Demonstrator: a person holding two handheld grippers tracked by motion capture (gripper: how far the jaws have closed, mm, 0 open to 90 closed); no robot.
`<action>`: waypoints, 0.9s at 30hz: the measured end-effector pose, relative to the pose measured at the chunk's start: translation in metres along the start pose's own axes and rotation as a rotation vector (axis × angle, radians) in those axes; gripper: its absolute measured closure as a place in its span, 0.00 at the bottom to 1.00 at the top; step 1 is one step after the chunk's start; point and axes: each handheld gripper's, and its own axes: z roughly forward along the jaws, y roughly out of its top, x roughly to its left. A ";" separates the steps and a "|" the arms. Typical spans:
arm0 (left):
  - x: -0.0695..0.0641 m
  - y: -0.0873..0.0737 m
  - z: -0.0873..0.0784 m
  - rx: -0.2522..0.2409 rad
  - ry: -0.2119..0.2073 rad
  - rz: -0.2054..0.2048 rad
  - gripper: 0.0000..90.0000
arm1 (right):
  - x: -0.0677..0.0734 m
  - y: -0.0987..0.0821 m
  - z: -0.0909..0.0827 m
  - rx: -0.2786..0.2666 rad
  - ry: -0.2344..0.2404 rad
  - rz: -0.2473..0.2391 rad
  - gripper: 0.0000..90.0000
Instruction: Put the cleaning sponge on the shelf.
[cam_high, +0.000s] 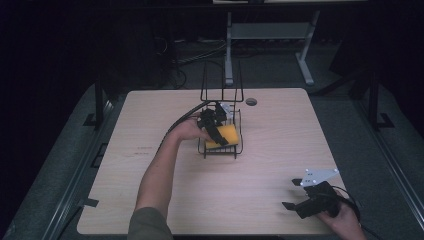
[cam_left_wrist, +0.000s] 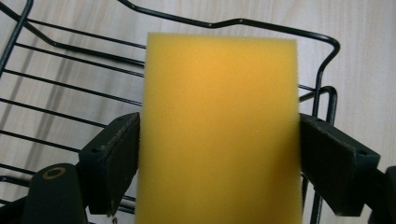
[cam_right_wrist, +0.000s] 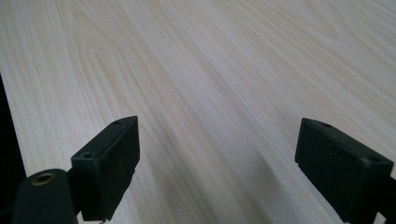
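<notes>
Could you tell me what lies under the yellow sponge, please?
The black wire rack and the wooden table show around the sponge; anything directly beneath it is covered.

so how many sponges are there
1: the sponge sits between the jaws of the left hand-held gripper, over the wire rack. More could be hidden behind it.

We seem to be in a lab: a bare wooden desk (cam_high: 280, 165), dark surroundings, floor cables (cam_high: 200, 55).

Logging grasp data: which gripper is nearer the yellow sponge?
Left. The left gripper has its jaws on the sponge; the right gripper is far off near the table's corner.
</notes>
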 end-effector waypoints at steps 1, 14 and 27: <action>0.000 0.000 -0.001 -0.008 0.005 -0.002 0.19 | 0.000 0.000 0.000 0.000 0.000 0.001 0.15; -0.003 -0.001 -0.017 -0.044 0.026 -0.002 0.19 | 0.000 0.001 0.000 -0.002 0.001 0.006 0.15; -0.009 -0.001 -0.025 -0.061 0.033 0.001 0.19 | 0.000 0.002 -0.002 -0.004 0.002 0.005 0.15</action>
